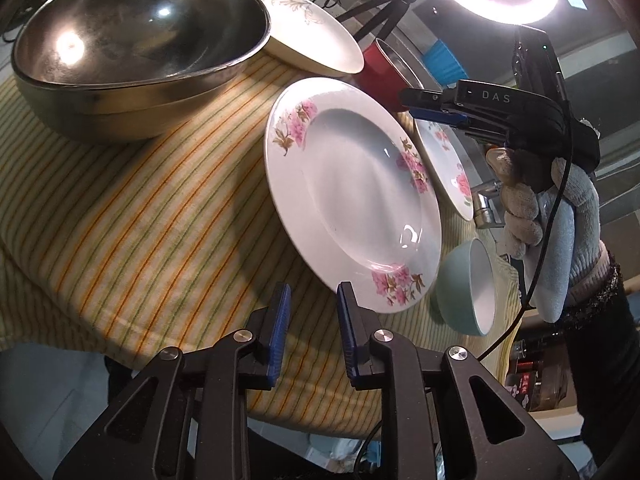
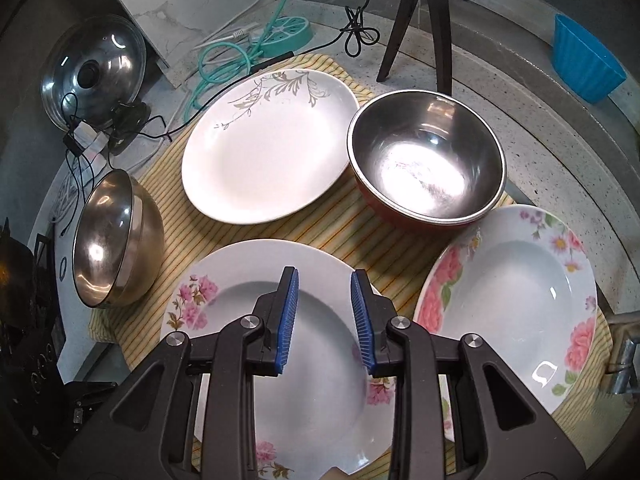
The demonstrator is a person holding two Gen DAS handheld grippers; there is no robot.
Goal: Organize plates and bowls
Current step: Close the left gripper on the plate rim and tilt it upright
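My left gripper (image 1: 310,320) hangs with its jaws parted and holding nothing, low at the near edge of the striped cloth (image 1: 160,216), just beside the rim of the pink-flowered plate (image 1: 352,192). My right gripper (image 2: 324,320) is also parted and holds nothing; it hovers over the well of that same plate (image 2: 320,400), not touching it as far as I can tell.

Everything lies spread on the cloth: the large steel bowl (image 1: 136,52) to my left, the leaf-patterned plate (image 2: 268,144) behind, the red-sided steel bowl (image 2: 428,160), a second floral plate (image 2: 512,300) to the right, and a small teal bowl (image 1: 468,288) by the counter edge.

I judge the step in hand is taking up the pink-flowered plate. To do it well I should bring one finger under the rim where it lifts off the cloth, the other on top, close firmly, and keep it level, since glazed china slips and the neighbouring plate sits close.
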